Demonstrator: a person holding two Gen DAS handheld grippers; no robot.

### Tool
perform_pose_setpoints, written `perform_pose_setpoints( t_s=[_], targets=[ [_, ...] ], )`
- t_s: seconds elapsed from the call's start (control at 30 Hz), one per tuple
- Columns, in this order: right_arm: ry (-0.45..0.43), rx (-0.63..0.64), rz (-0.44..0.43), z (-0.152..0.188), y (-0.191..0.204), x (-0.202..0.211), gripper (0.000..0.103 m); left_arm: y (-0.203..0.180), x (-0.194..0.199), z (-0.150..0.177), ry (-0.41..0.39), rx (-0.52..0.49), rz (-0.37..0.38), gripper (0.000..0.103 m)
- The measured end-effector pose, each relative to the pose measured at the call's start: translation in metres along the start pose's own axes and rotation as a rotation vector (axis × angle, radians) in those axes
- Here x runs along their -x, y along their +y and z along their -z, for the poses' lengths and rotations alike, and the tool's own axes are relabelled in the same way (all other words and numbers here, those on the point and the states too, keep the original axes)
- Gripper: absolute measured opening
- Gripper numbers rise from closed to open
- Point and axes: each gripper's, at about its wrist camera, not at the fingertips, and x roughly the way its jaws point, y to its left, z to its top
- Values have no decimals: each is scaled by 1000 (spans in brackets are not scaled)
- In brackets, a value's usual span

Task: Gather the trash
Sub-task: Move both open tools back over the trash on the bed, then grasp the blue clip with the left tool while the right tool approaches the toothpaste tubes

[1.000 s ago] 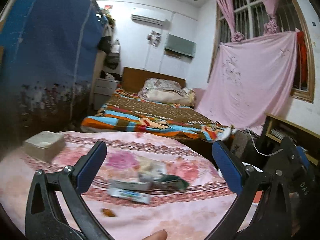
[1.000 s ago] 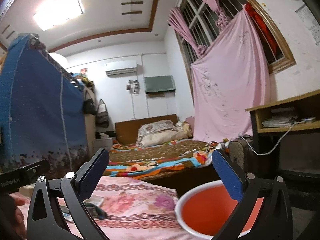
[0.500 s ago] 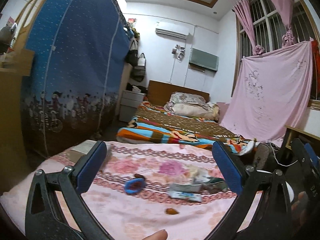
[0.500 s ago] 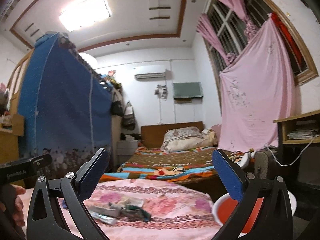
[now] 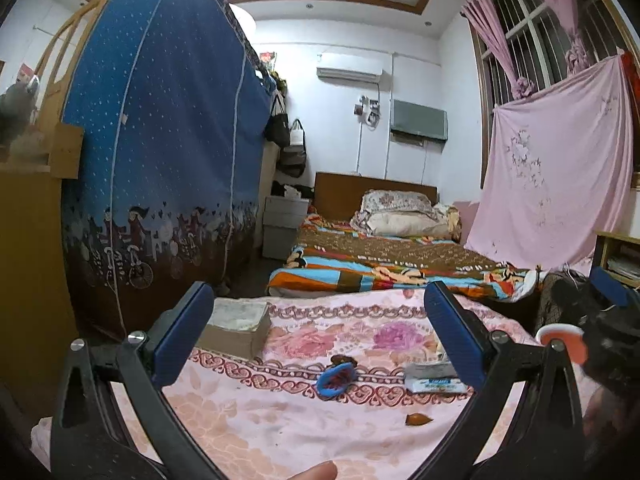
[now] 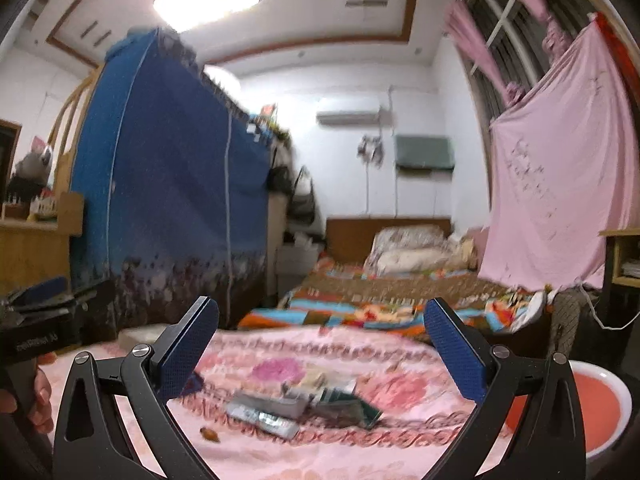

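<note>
Wrappers (image 6: 280,410) untouched; hand-held grippers (image 5: 318,330) wide, empty.

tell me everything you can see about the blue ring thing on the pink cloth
The blue ring is a small open loop lying on the pink floral tablecloth, slightly squashed rather than round. It looks soft, like fabric or rubber, though the material cannot be told for sure. The cloth's reddish pattern shows through its middle. A small dark brown scrap sits right at its far edge. The white wrapper lies apart to its right, the flat box further off to its left. Neither hand-held gripper touches it.
</note>
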Motion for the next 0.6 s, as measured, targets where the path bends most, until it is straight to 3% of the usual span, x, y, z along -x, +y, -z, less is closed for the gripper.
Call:
perform_pose_setpoints(
  t_s=[0.2, 0.33, 0.6],
  targets=[
    [191, 11, -29, 10, 3, -33, 102, 0, -22, 10, 117, -4, 28, 91],
    [366, -18, -85, 22, -1, -59, 83, -1, -40, 15, 217, 0, 56, 85],
    [619, -31, -197, 51, 6, -90, 52, 6, -74, 31, 429, 66, 132, 57]
  ],
)
